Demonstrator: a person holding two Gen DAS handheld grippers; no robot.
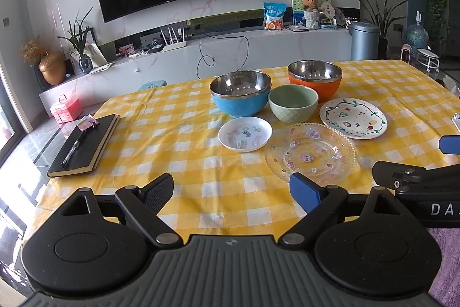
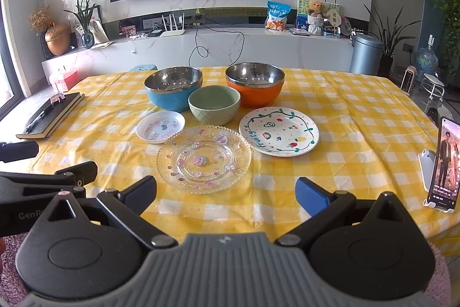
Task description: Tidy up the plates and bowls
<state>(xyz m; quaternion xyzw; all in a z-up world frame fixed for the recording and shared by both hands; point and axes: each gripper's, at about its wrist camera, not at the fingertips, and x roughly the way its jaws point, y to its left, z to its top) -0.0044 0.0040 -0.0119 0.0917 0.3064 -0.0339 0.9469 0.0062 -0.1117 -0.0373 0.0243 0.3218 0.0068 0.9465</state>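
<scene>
From the left wrist I see my left gripper [image 1: 231, 192] spread wide with nothing between its fingers, hovering over the near edge of the yellow checked tablecloth [image 1: 178, 134]. Ahead lie the dishes, all separate: a blue bowl [image 1: 241, 97] and an orange bowl [image 1: 315, 79] at the back, both steel-lined, a green bowl [image 1: 293, 103] just in front and between them, a small white plate [image 1: 245, 133], a clear glass plate [image 1: 310, 153] nearest me and a painted plate [image 1: 353, 117] to its right. A black notebook [image 1: 84, 146] with a pen on it sits well apart to the left. The other tool pokes in at the right edge.

From the right wrist, my right gripper [image 2: 225, 194] is likewise fully open and empty, lined up almost straight behind the glass plate [image 2: 204, 158]. The painted plate [image 2: 279, 131] lies just right of it, the small white plate [image 2: 160, 126] to the left, the green bowl [image 2: 214, 104] behind, the blue bowl [image 2: 173, 88] and orange bowl [image 2: 255, 84] at the back. A phone [image 2: 444, 163] stands propped on the right.

I judge nothing is stacked yet, so the first pick is in hand. I'd come in low and level, take a plate by its near rim with one finger slid under, and lift gently; the glass rim looks slippery, and I'd keep my right hand clear of the phone
</scene>
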